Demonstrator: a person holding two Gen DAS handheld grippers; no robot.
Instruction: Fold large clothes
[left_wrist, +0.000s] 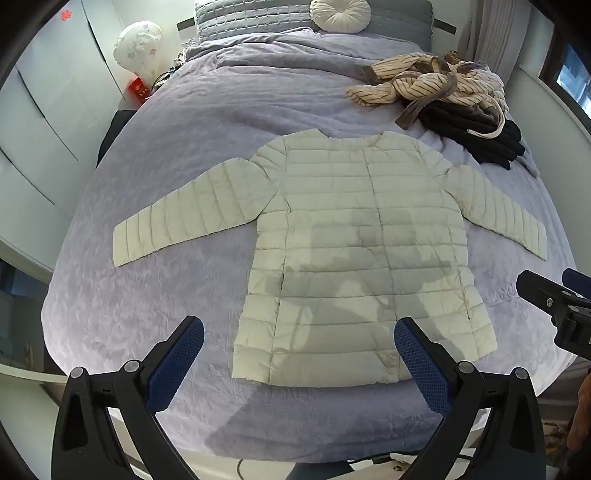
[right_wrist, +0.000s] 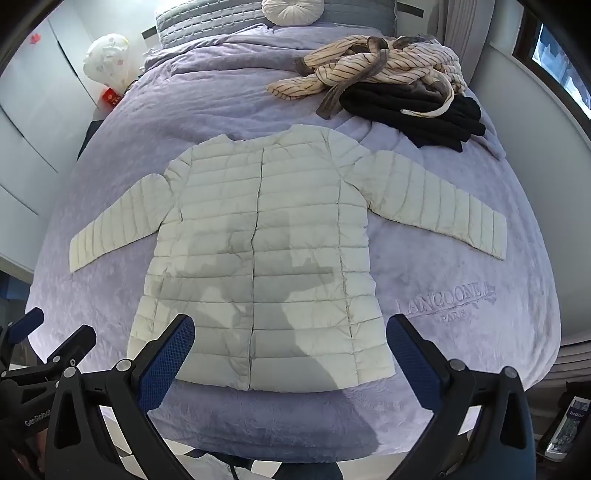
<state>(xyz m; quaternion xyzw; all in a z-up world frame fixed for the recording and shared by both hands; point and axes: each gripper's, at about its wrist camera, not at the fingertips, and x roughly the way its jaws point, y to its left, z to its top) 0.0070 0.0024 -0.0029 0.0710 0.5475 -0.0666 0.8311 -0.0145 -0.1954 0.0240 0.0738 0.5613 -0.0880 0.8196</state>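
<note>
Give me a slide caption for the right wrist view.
Open right gripper above a white puffer jacket spread flat on the bed.

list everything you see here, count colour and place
quilted puffer jacket: 1, cream white, spread flat mid-bed, sleeves out
plush bedspread: 1, lilac, covering the bed
striped garment: 1, beige with dark stripes, heaped far right
folded dark clothing: 1 stack, black, under the striped heap
round pleated cushion: 1, white, at the headboard
quilted pillow: 1, grey-blue, bed head
left gripper: 1, black with blue pads, open above hem
right gripper: 1, same, open above hem
</note>
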